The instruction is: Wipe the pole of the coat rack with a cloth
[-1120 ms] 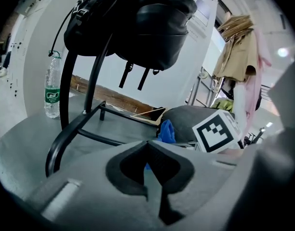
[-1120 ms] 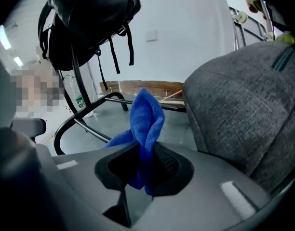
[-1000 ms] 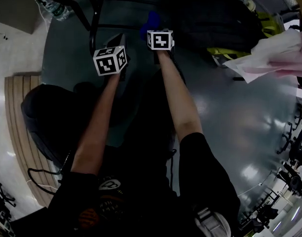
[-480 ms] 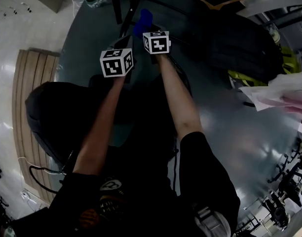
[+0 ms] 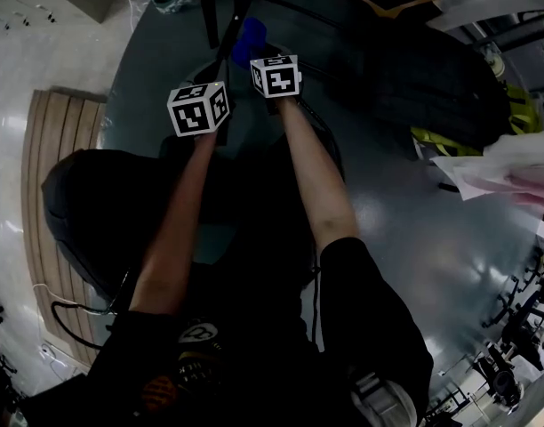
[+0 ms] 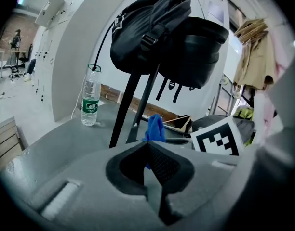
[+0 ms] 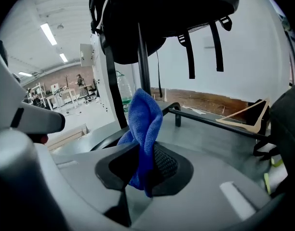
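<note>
**Both grippers nudge toward the rack, cloth pinched in your right**

Compared with half a second ago, your two grippers sit slightly further left in the head view. The left gripper (image 5: 217,71) has shifted a touch more than the right gripper (image 5: 259,53), and the blue cloth (image 5: 248,41) has gone along with the right one. The floor and bags around you look unchanged.

Your right gripper's jaws are clamped on the lower part of the cloth (image 7: 143,119). A short tail hangs below the pads, and the rest stands up as a folded peak just ahead of the jaws. The pole (image 7: 143,57) rises straight beyond that peak, in line with the jaws, but you cannot tell whether cloth and pole touch.

Your left gripper's jaws are closed together with nothing between them. From there, the cloth (image 6: 155,128) shows just past the tips and slightly to their right, beneath the hanging backpack (image 6: 147,28)
</note>
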Tool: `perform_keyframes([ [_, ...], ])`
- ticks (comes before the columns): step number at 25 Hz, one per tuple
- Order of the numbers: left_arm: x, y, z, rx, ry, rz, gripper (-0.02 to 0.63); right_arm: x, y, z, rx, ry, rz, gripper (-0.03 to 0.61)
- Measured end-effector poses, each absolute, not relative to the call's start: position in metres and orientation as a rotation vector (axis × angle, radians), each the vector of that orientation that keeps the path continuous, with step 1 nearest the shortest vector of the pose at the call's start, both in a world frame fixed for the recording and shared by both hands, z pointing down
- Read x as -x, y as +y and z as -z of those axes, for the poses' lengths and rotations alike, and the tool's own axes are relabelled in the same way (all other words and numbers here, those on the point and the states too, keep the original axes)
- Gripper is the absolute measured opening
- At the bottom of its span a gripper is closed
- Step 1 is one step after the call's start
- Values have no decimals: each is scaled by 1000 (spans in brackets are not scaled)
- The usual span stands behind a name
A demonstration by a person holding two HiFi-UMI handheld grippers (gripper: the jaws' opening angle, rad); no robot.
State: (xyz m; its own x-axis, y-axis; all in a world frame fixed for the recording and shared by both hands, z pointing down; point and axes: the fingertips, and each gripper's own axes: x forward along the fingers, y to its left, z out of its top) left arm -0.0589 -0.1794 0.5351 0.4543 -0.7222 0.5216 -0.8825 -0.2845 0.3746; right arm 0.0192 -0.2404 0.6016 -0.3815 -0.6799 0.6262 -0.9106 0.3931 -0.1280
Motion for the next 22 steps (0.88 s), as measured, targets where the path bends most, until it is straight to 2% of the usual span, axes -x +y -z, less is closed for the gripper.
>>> perform_keyframes([
  [22,40,-178,-534,-2106,-1304,-333,3,-24,-233,-605,-1323,-2183,-645,73],
])
